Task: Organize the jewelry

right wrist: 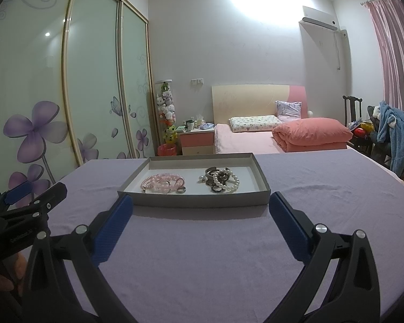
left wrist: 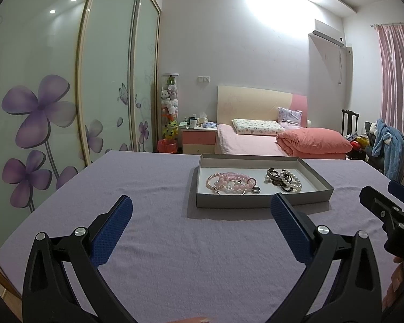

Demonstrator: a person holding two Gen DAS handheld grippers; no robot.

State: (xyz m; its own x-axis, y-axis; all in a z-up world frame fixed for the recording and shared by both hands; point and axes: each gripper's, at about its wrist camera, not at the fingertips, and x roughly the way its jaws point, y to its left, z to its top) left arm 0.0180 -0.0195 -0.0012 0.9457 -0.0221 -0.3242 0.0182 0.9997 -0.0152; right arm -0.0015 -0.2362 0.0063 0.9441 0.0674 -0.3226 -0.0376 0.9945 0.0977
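A shallow grey box with a white floor sits on the lilac table. Inside, a pile of pink bead bracelets lies on the left with a dark ring beside it. A pile of white pearl and dark metal bracelets lies on the right. My left gripper hovers open, short of the box's near left corner. My right gripper hovers open just in front of the box's near wall. Both hold nothing.
The lilac tablecloth spreads wide around the box. Sliding wardrobe doors with purple flowers stand at the left. A pink bed, a nightstand and a chair with blue clothing lie beyond the table.
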